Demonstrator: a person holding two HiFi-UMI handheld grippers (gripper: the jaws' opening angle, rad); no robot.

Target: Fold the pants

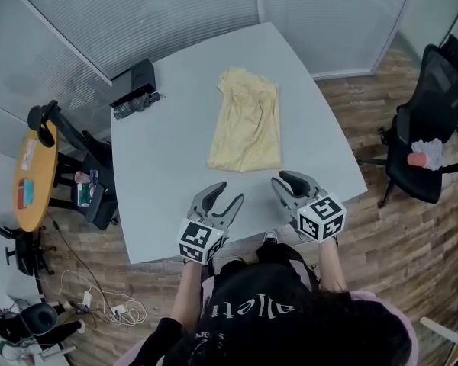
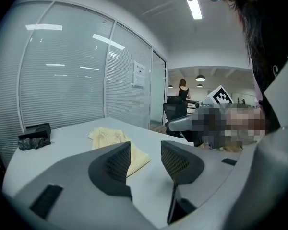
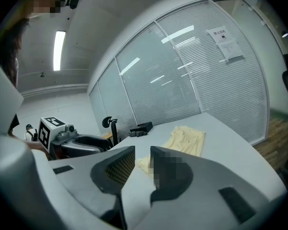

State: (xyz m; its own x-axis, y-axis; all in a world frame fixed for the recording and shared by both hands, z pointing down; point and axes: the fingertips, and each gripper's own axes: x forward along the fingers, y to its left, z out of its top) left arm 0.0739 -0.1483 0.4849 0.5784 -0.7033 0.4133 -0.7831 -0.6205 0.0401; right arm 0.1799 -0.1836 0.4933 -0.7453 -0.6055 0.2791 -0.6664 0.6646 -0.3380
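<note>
The pale yellow pants (image 1: 246, 124) lie folded into a long narrow shape on the grey table (image 1: 168, 166), just beyond both grippers. My left gripper (image 1: 227, 193) hovers over the table's near edge, below and left of the pants' near end, jaws apart and empty. Over the same edge my right gripper (image 1: 286, 178) sits beside it, close to the pants' near right corner, its jaws narrowly apart with nothing between them. The left gripper view shows the pants (image 2: 110, 138) beyond the left gripper (image 2: 145, 150). In the right gripper view the pants (image 3: 187, 138) lie past the right gripper (image 3: 142, 155).
A black box (image 1: 137, 78) and a dark bundle (image 1: 133, 105) sit at the table's far left corner. A black office chair (image 1: 435, 128) stands to the right, with a yellow round table (image 1: 34, 178) and another chair to the left. Cables lie on the floor.
</note>
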